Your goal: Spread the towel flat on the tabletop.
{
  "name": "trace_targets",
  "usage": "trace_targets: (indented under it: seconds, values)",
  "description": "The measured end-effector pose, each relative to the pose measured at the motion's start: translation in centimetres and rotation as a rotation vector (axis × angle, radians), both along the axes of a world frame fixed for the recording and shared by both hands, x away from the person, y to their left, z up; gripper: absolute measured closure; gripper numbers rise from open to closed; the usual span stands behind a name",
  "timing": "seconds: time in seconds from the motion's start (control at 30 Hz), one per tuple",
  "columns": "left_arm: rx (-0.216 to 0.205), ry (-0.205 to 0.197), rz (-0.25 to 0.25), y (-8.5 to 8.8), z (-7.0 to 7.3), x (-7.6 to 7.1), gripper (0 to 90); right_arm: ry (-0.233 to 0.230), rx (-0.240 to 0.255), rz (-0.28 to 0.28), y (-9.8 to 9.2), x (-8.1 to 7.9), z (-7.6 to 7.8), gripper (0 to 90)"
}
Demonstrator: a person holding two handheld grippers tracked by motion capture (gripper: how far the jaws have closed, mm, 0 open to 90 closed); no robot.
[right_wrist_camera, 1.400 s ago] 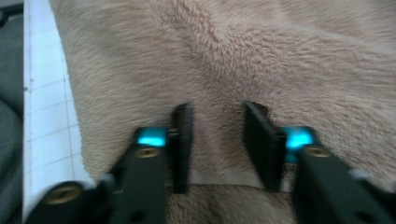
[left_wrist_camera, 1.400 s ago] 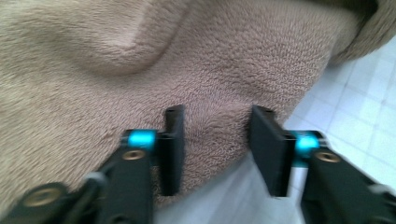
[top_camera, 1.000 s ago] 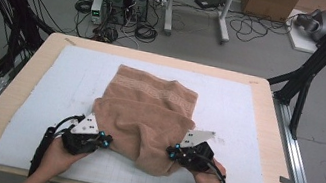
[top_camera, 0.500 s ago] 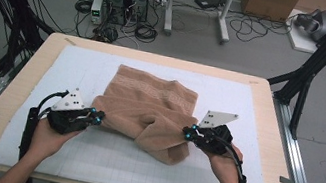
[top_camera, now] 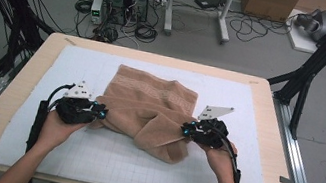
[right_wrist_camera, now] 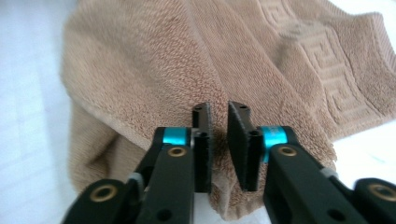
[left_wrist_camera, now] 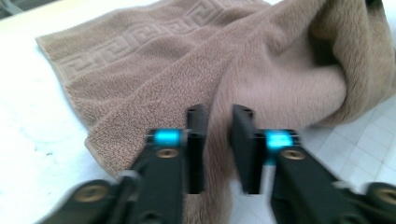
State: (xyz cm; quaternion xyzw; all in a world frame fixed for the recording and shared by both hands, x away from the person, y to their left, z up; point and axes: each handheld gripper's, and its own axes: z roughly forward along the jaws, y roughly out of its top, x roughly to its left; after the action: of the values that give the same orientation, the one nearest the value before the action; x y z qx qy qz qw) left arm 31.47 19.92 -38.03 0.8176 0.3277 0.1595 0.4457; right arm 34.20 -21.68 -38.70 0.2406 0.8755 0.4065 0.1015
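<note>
The left tongs (left_wrist_camera: 218, 140) have just been opening, a narrow gap over the rumpled tan terry towel (top_camera: 149, 112) on the white-matted bench (top_camera: 248, 111). The right tongs (right_wrist_camera: 219, 140) likewise part slightly, seemingly clear of the cloth.

A pale wooden table (top_camera: 271, 98) carried a white gridded mat (top_camera: 137, 168) over most of its top — and on the mat lay a rumpled tan towel (top_camera: 147, 109), folded over itself.
</note>
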Motion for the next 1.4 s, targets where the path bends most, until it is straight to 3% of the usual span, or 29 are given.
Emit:
trace_targets:
  seconds: [0.17,0.37,0.53,0.73,0.87,0.93,1.03,1.13,1.4]
  values:
    - [-0.048,-0.019,-0.021,0.0,1.1,-1.3,60.1,-0.033,0.04,0.002,0.3,-1.5,1.8,66.7]
    - [-0.01,-0.01,-0.089,-2.0,0.3,-2.9,58.2,-0.077,0.058,0.056,2.3,-4.5,3.0,61.7]
    - [0.023,0.04,-0.118,-4.2,-2.0,-2.6,59.0,-0.056,-0.013,0.107,5.2,-5.9,1.2,51.6]
    - [0.074,0.064,-0.136,-6.8,-3.8,-1.9,58.6,-0.01,-0.06,0.098,7.5,-5.0,-2.0,46.6]
    - [0.131,0.086,-0.119,-8.2,-5.1,-1.2,61.6,-0.014,-0.085,0.074,8.7,-4.3,-3.3,54.9]
    - [0.143,0.066,-0.116,-8.5,-5.4,-1.2,67.3,-0.024,-0.095,0.074,8.9,-4.0,-3.7,64.3]
    - [0.132,0.068,-0.132,-8.4,-5.2,-1.2,82.6,-0.021,-0.076,0.095,8.6,-3.8,-3.6,76.3]
    - [0.138,0.045,-0.146,-8.2,-4.8,-1.6,85.0,-0.021,-0.056,0.107,8.0,-4.1,-2.8,79.9]
    - [0.045,0.013,-0.145,-6.2,-2.5,-2.4,86.2,-0.053,-0.011,0.09,4.9,-4.7,-0.3,83.6]
